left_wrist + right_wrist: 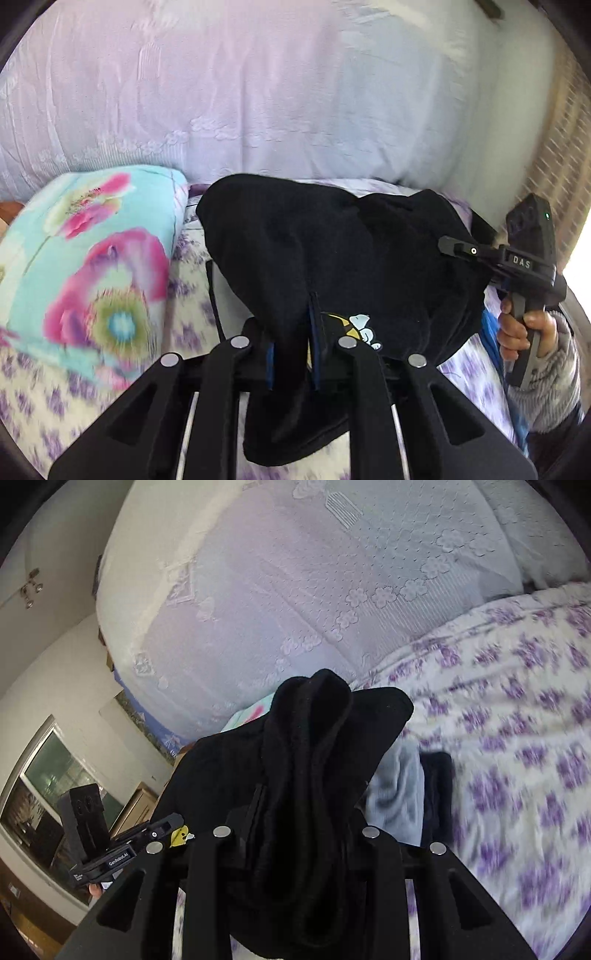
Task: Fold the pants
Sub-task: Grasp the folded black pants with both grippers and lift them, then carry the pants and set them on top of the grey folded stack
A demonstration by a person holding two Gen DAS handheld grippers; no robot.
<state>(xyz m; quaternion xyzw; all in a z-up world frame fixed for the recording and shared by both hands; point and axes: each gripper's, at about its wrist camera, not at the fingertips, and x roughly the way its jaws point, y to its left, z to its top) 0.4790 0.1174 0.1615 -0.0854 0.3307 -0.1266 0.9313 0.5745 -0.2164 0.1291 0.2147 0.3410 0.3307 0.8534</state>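
The black pants point(332, 258) hang bunched between both grippers, lifted above the bed. They carry a small yellow and white cartoon print point(356, 326). My left gripper point(291, 343) is shut on the fabric near that print. My right gripper point(295, 812) is shut on a thick bunched fold of the pants point(306, 746). In the left wrist view the right gripper point(454, 245) grips the pants' right side, with a hand on its handle. In the right wrist view the left gripper point(162, 829) shows at lower left.
The bed has a white sheet with purple flowers point(517, 757). A large pale lilac quilt point(258, 92) is piled at the back. A turquoise floral pillow point(96, 266) lies left. Grey and dark clothes point(402, 794) lie on the bed. A window point(44, 797) is at far left.
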